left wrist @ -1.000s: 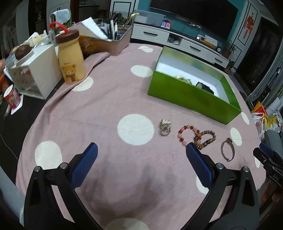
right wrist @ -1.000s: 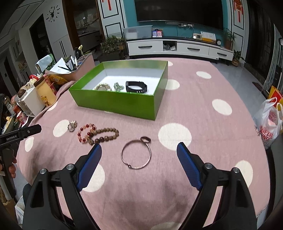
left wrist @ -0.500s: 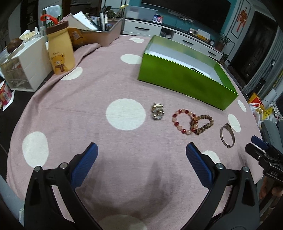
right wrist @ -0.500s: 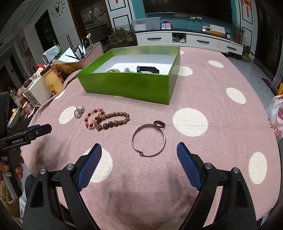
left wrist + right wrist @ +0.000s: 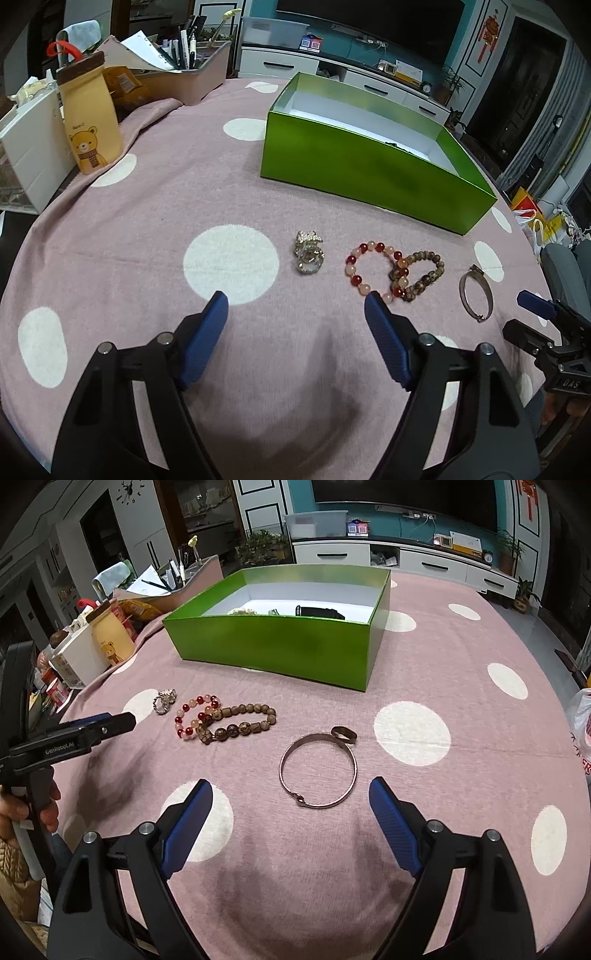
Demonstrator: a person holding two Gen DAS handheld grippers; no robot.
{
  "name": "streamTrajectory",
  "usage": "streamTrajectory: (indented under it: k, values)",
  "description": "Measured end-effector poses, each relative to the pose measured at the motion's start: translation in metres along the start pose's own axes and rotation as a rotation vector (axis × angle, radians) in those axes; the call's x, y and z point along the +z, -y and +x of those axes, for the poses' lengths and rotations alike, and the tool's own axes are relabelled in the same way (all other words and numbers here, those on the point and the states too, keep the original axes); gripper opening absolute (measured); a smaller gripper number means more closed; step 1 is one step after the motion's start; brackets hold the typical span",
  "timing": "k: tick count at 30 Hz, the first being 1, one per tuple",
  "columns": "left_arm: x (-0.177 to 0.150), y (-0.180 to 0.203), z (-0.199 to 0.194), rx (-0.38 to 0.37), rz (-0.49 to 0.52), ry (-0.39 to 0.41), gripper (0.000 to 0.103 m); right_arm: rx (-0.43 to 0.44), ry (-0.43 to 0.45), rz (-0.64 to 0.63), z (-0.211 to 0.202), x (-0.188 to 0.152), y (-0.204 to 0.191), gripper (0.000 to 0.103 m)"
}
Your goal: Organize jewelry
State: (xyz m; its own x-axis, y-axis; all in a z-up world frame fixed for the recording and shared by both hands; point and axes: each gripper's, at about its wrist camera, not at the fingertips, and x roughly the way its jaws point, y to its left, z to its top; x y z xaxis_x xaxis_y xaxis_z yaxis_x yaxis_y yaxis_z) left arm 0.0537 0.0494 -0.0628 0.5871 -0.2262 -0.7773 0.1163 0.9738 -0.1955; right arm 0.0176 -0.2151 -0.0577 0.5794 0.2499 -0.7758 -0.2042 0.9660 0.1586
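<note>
You've brought both grippers lower and closer vs 1 s ago; jewelry looms bigger. Left gripper (image 5: 295,306) jaws wide apart, empty, sparkly ring (image 5: 309,253) at 12 o'clock, bead bracelets (image 5: 393,271) at 1. Right gripper (image 5: 290,792) spread too, bangle (image 5: 318,770) just ahead. Green box (image 5: 280,646) beyond at 12; bear bottle (image 5: 90,118) at 10.

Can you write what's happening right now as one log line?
left gripper: open, empty, facing rings | right gripper: open, empty, facing bangle | bead bracelets: on cloth | box: some jewelry inside
</note>
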Motion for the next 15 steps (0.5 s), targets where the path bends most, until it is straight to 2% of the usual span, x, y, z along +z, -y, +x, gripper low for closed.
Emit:
streamTrajectory:
  k: [3,5,8,12,15]
  values:
    - [0.001,0.0,0.004,-0.01,0.003,0.006,0.077,0.0,-0.007,-0.012,0.006,0.0,-0.001,0.084]
    - [0.002,0.001,0.007,-0.012,0.013,0.006,0.074,-0.002,-0.013,-0.029,0.01,0.0,-0.003,0.078]
    - [0.005,0.002,0.014,-0.02,0.021,0.004,0.07,-0.004,-0.02,-0.051,0.016,0.0,-0.007,0.077]
    - [0.011,0.004,0.024,-0.032,0.035,0.002,0.058,-0.009,-0.028,-0.061,0.022,0.001,-0.008,0.076]
    - [0.016,0.005,0.033,-0.034,0.04,-0.001,0.055,-0.019,-0.035,-0.066,0.025,0.001,-0.007,0.075]
